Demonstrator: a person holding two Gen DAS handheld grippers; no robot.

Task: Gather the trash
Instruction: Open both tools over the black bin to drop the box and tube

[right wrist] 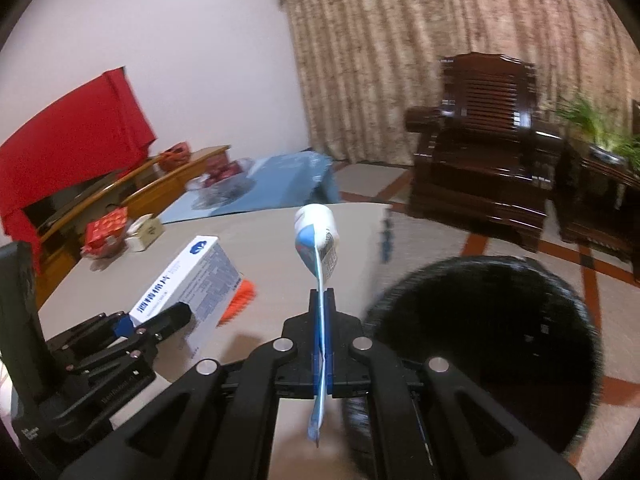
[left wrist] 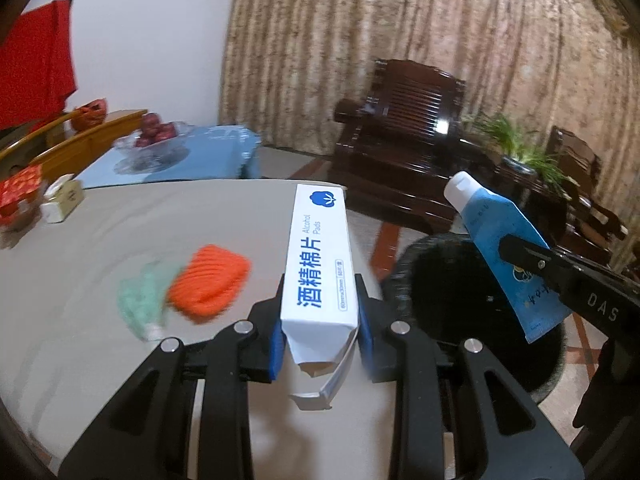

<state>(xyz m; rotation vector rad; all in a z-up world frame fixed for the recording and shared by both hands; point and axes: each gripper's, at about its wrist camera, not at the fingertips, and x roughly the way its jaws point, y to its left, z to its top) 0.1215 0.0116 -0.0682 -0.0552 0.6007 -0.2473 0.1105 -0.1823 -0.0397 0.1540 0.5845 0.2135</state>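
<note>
L gripper (left wrist: 320, 320) w/ box (left wrist: 318, 256), R gripper (right wrist: 322, 320) w/ tube (right wrist: 318, 240)

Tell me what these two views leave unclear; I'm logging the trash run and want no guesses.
- Bin inside: both views show only black, so its contents cannot be told.
- Green item beside the orange knit piece: motion-blurred in the left view, hidden behind the alcohol pad box in the right.
- Blue tube label: edge-on in the right gripper; small and crossed by that gripper's finger in the left view.
- Box's near end: torn flaps hide the inside past the left gripper.
</note>
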